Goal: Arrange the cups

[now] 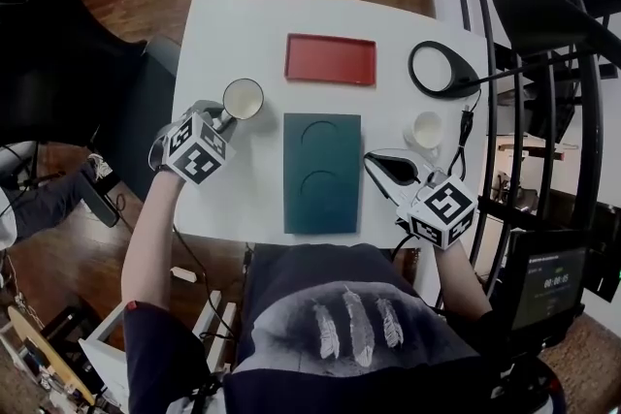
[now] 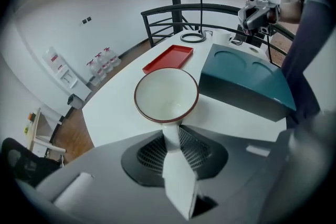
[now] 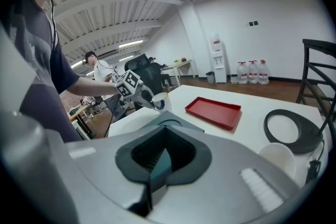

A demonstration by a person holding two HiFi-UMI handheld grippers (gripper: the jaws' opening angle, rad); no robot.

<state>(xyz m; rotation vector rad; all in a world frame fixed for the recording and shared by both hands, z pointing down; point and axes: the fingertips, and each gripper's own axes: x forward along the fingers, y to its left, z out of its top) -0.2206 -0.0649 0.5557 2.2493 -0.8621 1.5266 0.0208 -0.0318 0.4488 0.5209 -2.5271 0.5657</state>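
Note:
A white cup with a dark red rim [image 1: 243,98] stands on the white table [image 1: 233,199] left of the teal holder [image 1: 322,172], which has two round recesses. My left gripper [image 1: 225,119] is shut on this cup's handle; in the left gripper view the cup [image 2: 166,94] sits upright just past the jaws [image 2: 170,136]. A second, plain white cup [image 1: 425,128] stands right of the holder. My right gripper [image 1: 380,162] hovers near the holder's right edge, shut with nothing in it [image 3: 155,176], and the plain cup [image 3: 278,157] shows at its lower right.
A red tray [image 1: 330,59] lies at the far side of the table. A black ring-shaped lamp base [image 1: 439,69] with a cable sits at the far right. A black metal railing [image 1: 543,34] stands beyond the table's right edge.

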